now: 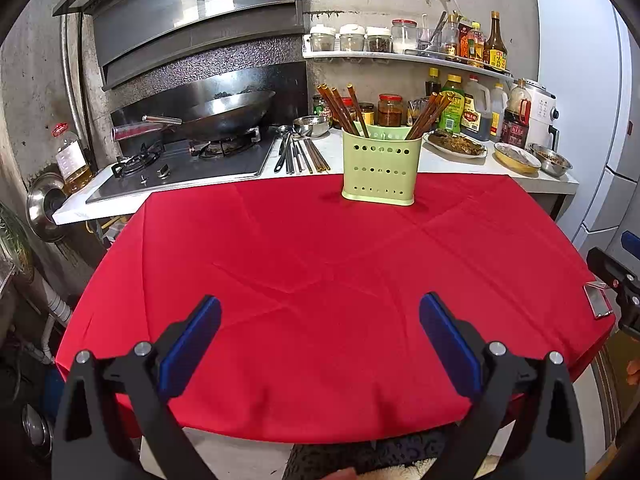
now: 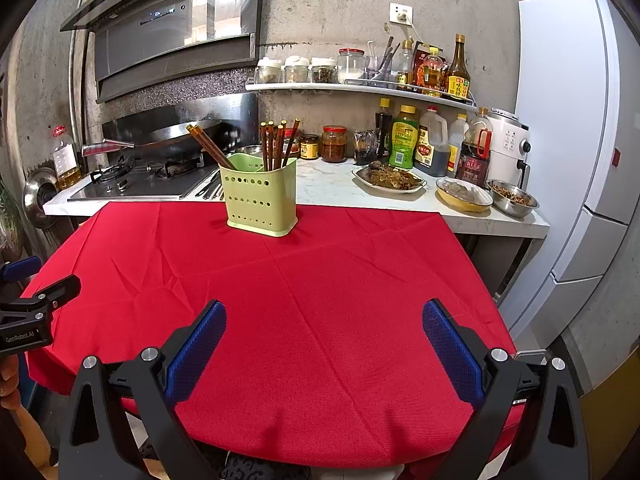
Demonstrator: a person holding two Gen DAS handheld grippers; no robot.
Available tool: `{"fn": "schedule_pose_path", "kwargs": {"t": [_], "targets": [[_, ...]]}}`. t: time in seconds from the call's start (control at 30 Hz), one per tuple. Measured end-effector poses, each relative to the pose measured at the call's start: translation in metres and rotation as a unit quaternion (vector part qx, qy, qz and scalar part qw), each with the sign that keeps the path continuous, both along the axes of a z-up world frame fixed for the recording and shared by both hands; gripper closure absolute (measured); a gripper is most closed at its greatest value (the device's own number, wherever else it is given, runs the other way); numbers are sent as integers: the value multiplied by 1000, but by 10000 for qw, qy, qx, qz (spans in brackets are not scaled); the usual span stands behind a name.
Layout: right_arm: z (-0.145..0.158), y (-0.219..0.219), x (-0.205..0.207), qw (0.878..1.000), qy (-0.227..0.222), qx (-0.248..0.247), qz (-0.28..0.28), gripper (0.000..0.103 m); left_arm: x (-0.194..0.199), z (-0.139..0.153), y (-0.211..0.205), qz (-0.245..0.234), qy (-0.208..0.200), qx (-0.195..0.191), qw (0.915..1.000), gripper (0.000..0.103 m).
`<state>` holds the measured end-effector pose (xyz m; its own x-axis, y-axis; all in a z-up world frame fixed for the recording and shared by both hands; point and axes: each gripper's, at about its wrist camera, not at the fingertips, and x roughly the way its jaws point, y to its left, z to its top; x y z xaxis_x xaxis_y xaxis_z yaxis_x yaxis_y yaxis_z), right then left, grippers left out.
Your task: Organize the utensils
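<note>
Both tongs, left (image 1: 320, 338) and right (image 2: 324, 344), spread empty, well short of green chopstick holder (image 1: 381, 168); chopsticks (image 1: 346, 110) already sorted upright inside, loose utensils (image 1: 300, 154) left-behind on worktop (image 1: 460, 160), likely awaiting pickup.

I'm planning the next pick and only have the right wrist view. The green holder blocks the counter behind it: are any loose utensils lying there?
Observer: Yes. The left wrist view shows loose utensils lying flat on the counter, between the stove and the green holder: dark-handled spoons and several chopsticks.
Operator: Is the left gripper free to fetch them?
Observer: The left gripper has its fingers spread wide above the red cloth, with nothing between them.
</note>
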<state>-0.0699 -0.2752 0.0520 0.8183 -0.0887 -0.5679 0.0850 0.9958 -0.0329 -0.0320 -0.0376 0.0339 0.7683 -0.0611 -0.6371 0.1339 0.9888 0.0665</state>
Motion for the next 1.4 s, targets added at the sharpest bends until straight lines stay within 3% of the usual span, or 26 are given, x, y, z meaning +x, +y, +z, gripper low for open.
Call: {"fn": "schedule_pose_path", "kwargs": {"t": [1.4], "targets": [[-3,-5,0,10000,35,19,-43,6,-1,-4,2,-5,-30,-28,10000,6]]}}
